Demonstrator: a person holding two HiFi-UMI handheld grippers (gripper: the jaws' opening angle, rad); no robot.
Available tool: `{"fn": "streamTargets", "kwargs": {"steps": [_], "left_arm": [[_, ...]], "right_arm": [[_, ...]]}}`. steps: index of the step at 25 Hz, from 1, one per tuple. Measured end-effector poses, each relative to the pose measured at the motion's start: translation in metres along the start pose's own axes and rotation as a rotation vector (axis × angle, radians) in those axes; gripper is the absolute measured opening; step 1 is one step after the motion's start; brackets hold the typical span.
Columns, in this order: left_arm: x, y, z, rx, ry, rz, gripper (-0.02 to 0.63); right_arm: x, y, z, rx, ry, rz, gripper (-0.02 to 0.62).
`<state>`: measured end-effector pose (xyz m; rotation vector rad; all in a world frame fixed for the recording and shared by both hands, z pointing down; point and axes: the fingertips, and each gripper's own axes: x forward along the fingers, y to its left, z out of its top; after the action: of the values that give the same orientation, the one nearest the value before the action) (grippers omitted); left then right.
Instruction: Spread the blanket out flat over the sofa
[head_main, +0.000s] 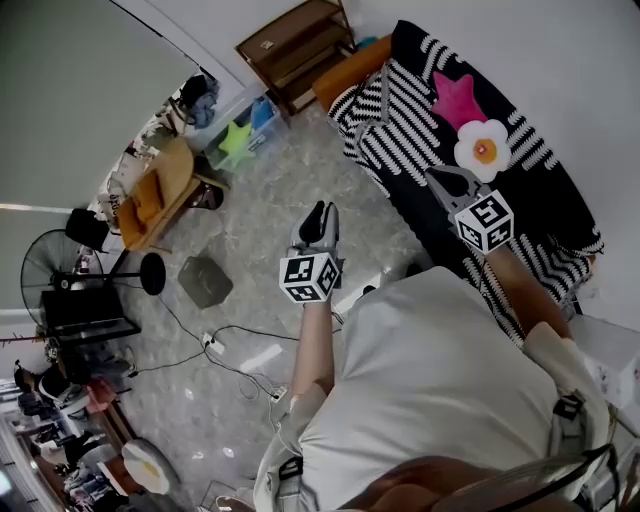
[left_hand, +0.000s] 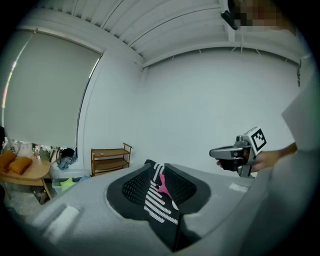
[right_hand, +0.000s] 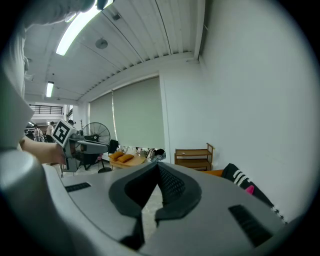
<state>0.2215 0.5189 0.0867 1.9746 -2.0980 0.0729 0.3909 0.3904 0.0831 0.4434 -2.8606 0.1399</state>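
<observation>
The left tool and right tool gaped narrowly, empty; the person's arm hid the striped blanket at its near end.

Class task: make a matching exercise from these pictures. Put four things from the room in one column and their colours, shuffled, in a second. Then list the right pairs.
Things
1. blanket
2. star cushion
3. flower cushion
4. shelf

Colours
a. pink
b. brown wood
c. black and white stripes
d. white with an orange middle

Pairs: 1-c, 2-a, 3-d, 4-b
</observation>
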Motion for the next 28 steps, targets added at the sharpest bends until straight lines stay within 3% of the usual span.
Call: {"fn": "streamTargets", "kwargs": {"steps": [7,15,28], "left_arm": [[0.012,-0.001,0.001,-0.016,-0.010,0.034,0.141],[0.021,-0.005,-0.007,-0.036,-0.001,0.073,0.144],[0.053,0.034,-0.008,-0.052,0.031,0.037,0.144]], "right_arm": [[0.009,-0.012,-0.004,-0.015,0.020,0.042,0.003],[0.012,-0.031,-0.017,-0.008,0.055,0.064,0.003],[0.057,-0.046,-0.021,0.018,0.109,0.026,0.005]]}}
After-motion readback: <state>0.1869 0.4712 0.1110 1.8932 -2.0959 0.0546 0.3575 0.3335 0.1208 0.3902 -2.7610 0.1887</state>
